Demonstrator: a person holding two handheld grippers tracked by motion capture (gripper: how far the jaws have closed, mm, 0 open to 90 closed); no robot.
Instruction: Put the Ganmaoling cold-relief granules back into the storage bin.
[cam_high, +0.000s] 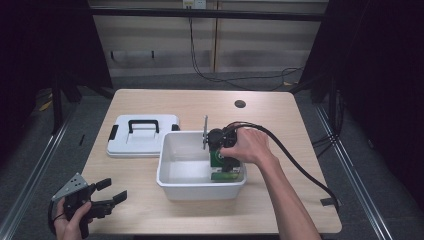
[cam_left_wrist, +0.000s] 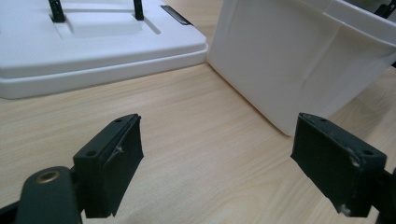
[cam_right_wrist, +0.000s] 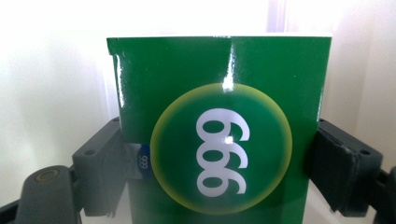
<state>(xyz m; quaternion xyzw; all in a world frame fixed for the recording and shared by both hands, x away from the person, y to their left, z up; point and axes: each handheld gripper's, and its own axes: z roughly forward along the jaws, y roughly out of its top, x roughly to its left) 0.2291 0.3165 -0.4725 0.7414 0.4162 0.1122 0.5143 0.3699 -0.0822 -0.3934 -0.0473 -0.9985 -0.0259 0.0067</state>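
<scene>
A green box with a yellow-rimmed circle and white digits sits between the jaws of my right gripper, which is shut on its two sides. In the high view that gripper reaches down into the right end of a white plastic bin, with the green box inside the bin. My left gripper is held at the table's front left corner, open. In the left gripper view the open gripper has only bare tabletop between its jaws, and the bin's wall stands ahead on the right.
The bin's white lid with a black handle and latches lies flat on the table left of the bin; the lid is ahead left of my left gripper. A black cable trails from my right gripper over the table's right side. A dark round hole marks the far tabletop.
</scene>
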